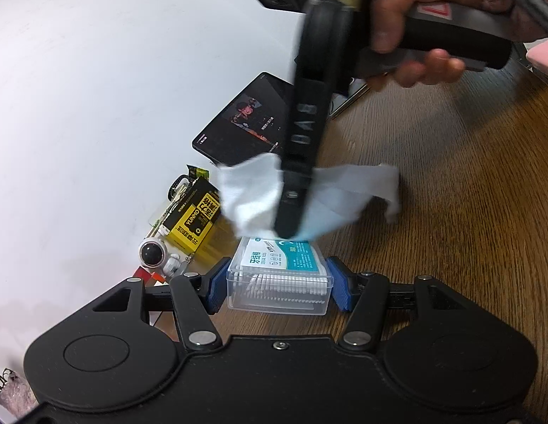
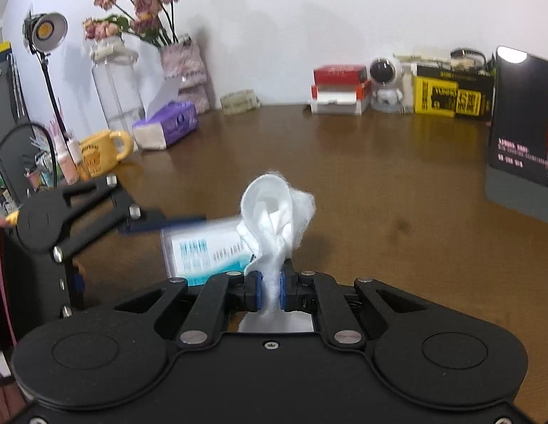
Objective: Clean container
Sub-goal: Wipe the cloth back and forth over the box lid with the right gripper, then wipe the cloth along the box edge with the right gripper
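Note:
A small clear plastic container point(image 1: 279, 279) with a white and teal label and white sticks inside rests on the brown table, held between the blue pads of my left gripper point(image 1: 278, 288), which is shut on its two sides. Above the container's far end my right gripper point(image 1: 286, 235) points down, shut on a white wipe point(image 1: 249, 194) that spreads to both sides. In the right wrist view the bunched wipe point(image 2: 277, 219) sticks up from between the right gripper point(image 2: 269, 291) pads, touching the blurred container point(image 2: 203, 251).
A dark tablet point(image 1: 245, 123) leans on the white wall, with a yellow box point(image 1: 194, 219) and an astronaut figure point(image 1: 155, 256) beside it. A hand point(image 1: 415, 35) holds the right gripper. Left in the right wrist view stand a vase of flowers point(image 2: 115, 81), a purple tissue box point(image 2: 168, 125) and a yellow mug point(image 2: 102, 152).

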`<state>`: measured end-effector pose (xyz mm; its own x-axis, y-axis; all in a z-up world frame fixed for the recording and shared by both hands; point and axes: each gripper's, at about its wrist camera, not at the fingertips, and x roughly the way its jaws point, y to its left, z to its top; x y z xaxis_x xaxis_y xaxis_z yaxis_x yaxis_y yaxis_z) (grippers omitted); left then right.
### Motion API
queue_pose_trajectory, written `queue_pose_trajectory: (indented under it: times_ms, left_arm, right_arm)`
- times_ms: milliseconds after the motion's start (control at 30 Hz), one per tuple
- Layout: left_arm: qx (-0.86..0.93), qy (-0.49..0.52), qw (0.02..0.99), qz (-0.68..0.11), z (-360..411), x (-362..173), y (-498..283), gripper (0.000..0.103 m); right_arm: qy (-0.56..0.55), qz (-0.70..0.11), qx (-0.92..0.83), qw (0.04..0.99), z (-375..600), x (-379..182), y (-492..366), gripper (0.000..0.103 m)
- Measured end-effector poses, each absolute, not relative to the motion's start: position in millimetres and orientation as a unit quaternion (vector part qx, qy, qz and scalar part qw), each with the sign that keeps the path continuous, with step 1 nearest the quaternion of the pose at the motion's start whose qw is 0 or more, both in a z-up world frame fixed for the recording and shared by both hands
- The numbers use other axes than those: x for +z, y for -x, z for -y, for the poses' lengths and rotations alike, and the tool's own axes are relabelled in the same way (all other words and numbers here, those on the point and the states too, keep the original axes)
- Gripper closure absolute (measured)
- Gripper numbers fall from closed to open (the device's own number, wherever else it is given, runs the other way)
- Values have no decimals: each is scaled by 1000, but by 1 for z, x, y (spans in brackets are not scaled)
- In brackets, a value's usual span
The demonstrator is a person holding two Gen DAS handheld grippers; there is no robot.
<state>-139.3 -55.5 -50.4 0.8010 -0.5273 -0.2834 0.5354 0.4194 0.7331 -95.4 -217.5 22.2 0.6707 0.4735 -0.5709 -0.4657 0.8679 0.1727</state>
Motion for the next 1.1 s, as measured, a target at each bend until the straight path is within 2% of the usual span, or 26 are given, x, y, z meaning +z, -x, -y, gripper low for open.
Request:
queue_pose_trajectory:
  times_ms: [167,400,667,1100]
  left_arm:
    - [-315,-437,842,-5,54,-51,137,47]
    - [-315,-437,842,-5,53,-51,134,47]
    - [-315,-437,842,-4,51,-50,131,47]
    - [-315,-438,842,-4,50,-51,127,47]
  right_arm:
    - [-4,-330,260,908,219,15,100,94]
    - [-14,-290,268,919,212,29,99,94]
    - [-18,-315,263,912,219,14,104,94]
    - [26,-307,314,898,197,29,128,94]
